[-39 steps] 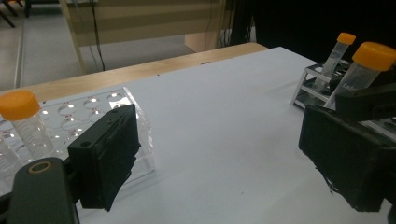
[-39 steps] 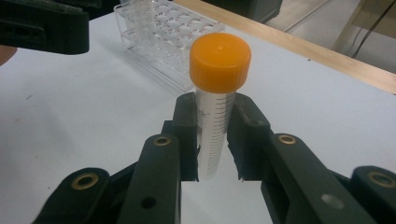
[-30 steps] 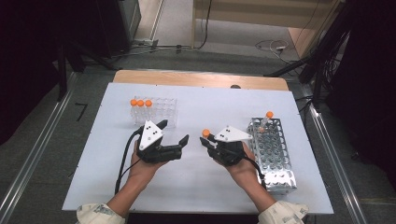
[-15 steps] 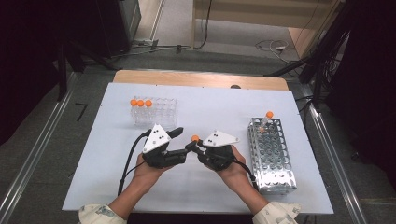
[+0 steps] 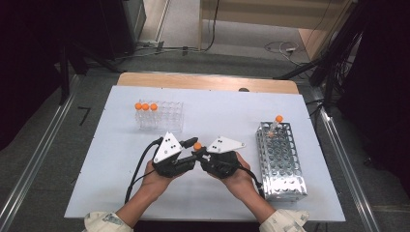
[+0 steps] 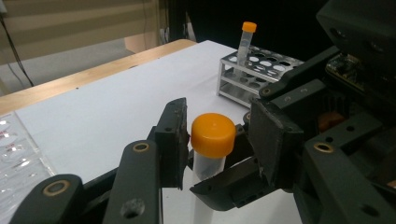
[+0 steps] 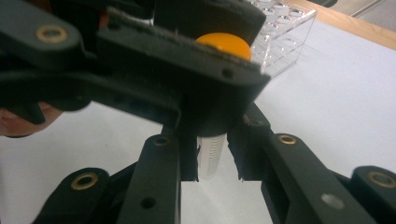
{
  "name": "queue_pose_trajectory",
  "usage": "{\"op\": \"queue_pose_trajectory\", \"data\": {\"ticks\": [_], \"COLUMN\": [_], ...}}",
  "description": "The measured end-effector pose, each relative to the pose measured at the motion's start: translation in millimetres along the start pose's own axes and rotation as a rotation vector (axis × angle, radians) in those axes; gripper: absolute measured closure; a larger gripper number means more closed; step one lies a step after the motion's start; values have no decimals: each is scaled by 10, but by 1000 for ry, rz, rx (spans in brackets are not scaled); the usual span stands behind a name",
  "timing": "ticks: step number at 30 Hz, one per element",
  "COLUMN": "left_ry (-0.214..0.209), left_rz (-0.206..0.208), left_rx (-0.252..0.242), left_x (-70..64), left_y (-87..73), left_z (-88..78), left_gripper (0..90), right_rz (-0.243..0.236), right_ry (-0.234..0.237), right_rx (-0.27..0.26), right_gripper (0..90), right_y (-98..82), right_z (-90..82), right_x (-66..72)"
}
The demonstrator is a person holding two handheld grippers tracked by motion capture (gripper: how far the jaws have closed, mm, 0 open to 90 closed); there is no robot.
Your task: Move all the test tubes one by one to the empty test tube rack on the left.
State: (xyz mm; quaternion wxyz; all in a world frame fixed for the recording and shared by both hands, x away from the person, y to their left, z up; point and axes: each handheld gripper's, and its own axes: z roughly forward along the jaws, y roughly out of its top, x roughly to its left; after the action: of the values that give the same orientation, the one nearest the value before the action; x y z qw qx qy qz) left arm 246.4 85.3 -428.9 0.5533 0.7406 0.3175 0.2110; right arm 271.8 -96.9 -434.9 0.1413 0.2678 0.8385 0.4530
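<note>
Two grippers meet at the near middle of the white table (image 5: pixel 121 193), and we see one orange-capped tube (image 5: pixel 197 145) standing upright between them. Our right gripper (image 5: pixel 203 155) has its jaws clamped on the clear body of the tube; in the right gripper view the ribbed tube wall (image 7: pixel 211 156) sits pinched between its two black jaws. Our left gripper (image 5: pixel 189 155) comes in from the left, and its jaws have just been closing around the orange cap (image 6: pixel 213 134). In the left gripper view one jaw lies just beside the cap on the left, while a slim gap seems to remain on the right, so we cannot tell for sure whether it grips the cap yet.

To the right of both hands stands the metal rack (image 5: pixel 280 159), with a single capped tube (image 5: pixel 277 122) upright in a hole at its far end. At the far left of the table sits the clear plastic rack (image 5: pixel 162 118), holding three tubes with orange caps (image 5: pixel 145 107) along its far left edge.
</note>
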Motion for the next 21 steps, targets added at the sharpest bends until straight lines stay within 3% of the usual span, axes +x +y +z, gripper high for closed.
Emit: {"op": "queue_pose_trajectory", "data": {"ticks": [6, 11, 17, 21], "left_ry": [6, 8, 13, 25], "left_rz": [0, -2, -14, -22], "left_rx": [-7, -14, -21, -27], "left_x": [5, 10, 46, 83], "left_y": [-4, 0, 14, 20], "left_z": [-4, -5, -25, -42], "left_gripper": [678, 694, 698, 699], "right_rz": [4, 7, 32, 57], "right_ry": [6, 3, 17, -15], "right_rx": [0, -2, -20, -26], "right_gripper": [715, 697, 404, 258], "right_y": [-1, 0, 25, 51], "right_z": [-1, -9, -73, -175], "right_x": [-1, 1, -36, -106]}}
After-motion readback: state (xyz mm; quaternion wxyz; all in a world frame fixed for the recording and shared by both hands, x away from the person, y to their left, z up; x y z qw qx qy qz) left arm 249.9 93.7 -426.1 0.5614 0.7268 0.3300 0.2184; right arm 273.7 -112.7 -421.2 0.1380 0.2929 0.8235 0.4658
